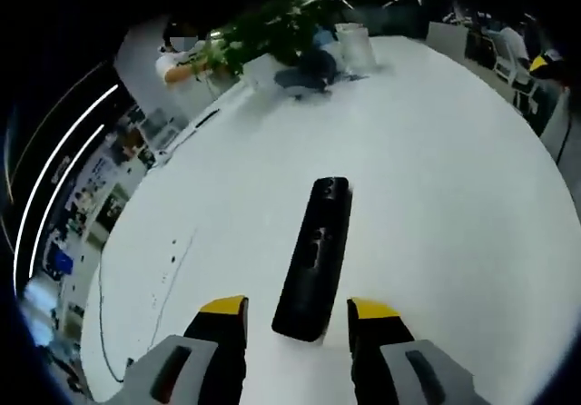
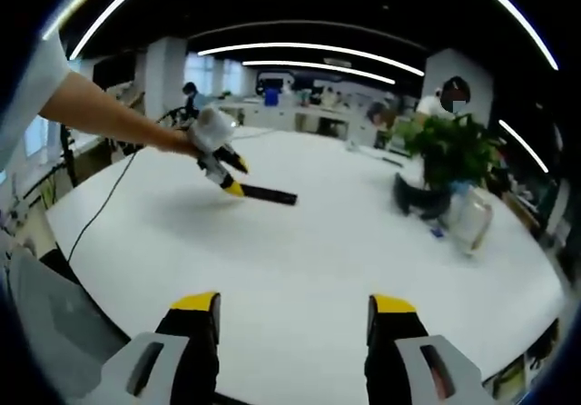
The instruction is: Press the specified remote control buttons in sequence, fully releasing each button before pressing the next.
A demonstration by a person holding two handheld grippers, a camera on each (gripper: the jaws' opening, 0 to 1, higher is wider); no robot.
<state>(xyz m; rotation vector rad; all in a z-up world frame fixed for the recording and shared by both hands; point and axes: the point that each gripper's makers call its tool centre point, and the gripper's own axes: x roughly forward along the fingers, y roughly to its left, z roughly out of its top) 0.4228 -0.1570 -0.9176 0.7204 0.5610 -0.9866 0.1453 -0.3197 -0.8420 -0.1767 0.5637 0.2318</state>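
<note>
Left claw (image 1: 298,312) wide open astride remote (image 1: 315,258), lengthwise away from it, right claw (image 2: 295,307) open, empty

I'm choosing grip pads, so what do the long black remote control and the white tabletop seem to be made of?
The long black remote control looks like moulded plastic with a slightly glossy finish: soft highlights run along its top, far end and edges. The white tabletop appears to be smooth laminate or painted board with a satin finish, showing even, diffuse brightness and no grain. Which one cannot be told. The left gripper straddles the remote's near end.
</note>
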